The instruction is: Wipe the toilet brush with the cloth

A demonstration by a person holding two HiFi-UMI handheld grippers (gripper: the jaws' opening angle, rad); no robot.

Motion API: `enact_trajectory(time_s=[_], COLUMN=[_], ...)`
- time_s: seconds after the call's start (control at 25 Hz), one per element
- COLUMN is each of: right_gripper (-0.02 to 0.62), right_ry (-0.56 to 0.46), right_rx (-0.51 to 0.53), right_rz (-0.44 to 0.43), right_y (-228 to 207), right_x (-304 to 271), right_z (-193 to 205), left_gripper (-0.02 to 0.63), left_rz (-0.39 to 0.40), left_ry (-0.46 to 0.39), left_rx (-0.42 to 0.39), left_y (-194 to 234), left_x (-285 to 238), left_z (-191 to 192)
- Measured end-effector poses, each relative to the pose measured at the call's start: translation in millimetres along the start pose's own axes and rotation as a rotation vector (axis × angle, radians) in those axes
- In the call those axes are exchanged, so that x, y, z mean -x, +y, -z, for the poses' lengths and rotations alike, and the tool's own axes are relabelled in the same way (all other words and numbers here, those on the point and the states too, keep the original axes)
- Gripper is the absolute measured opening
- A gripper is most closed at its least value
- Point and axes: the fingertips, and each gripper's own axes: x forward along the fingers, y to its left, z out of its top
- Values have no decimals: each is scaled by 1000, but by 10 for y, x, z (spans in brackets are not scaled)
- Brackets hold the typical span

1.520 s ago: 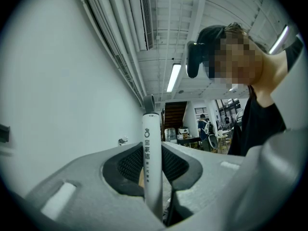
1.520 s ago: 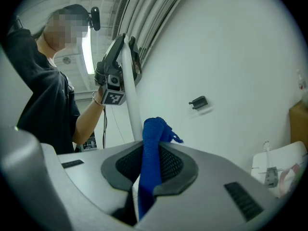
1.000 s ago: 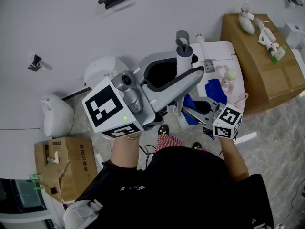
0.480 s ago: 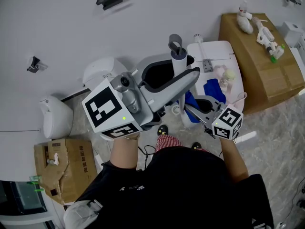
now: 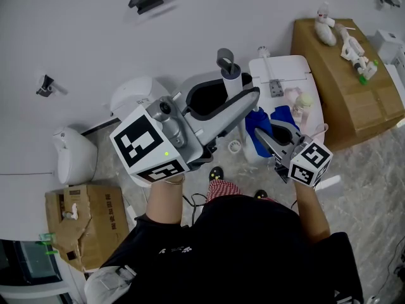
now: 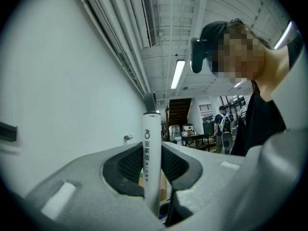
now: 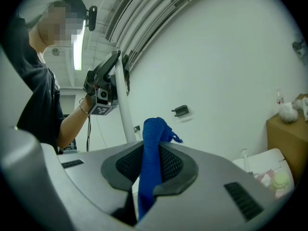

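White plastic toilet brush handle with a grey loop at its top stood upright between the pads of the left gripper. The left gripper view showed both black ribbed pads pressed against the handle, so the left gripper was clamped on it at a fairly wide setting. The brush's bristle end was hidden below the jaws.

The right gripper was closed narrowly on a bright blue cloth. In the right gripper view a folded strip of that cloth ran up between the pads of the right gripper and stuck out above them. Gripper and cloth sat off the near left corner of a small white table, just beside the brush shaft. Whether cloth and shaft touched could not be told.

A brown cardboard box stood against the table's right edge.
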Motion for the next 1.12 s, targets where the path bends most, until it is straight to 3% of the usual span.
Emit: enact_trajectory(time_s=[0.44,0.76,1.12], right_gripper=[63,63,63], right_ry=[-140,-231,-258], right_rx=[62,114,194], right_rz=[0,-68,-168], right_y=[213,462,869], right_x=[-28,59,85], right_z=[-659,-1063,-1318], left_gripper=[91,91,91], left_rz=[-46,-79,-131], left_ry=[22,36,48], left_rx=[10,12,-11], left_y=[185,263,333], left_x=[145,121,148], left_z=[11,103,144])
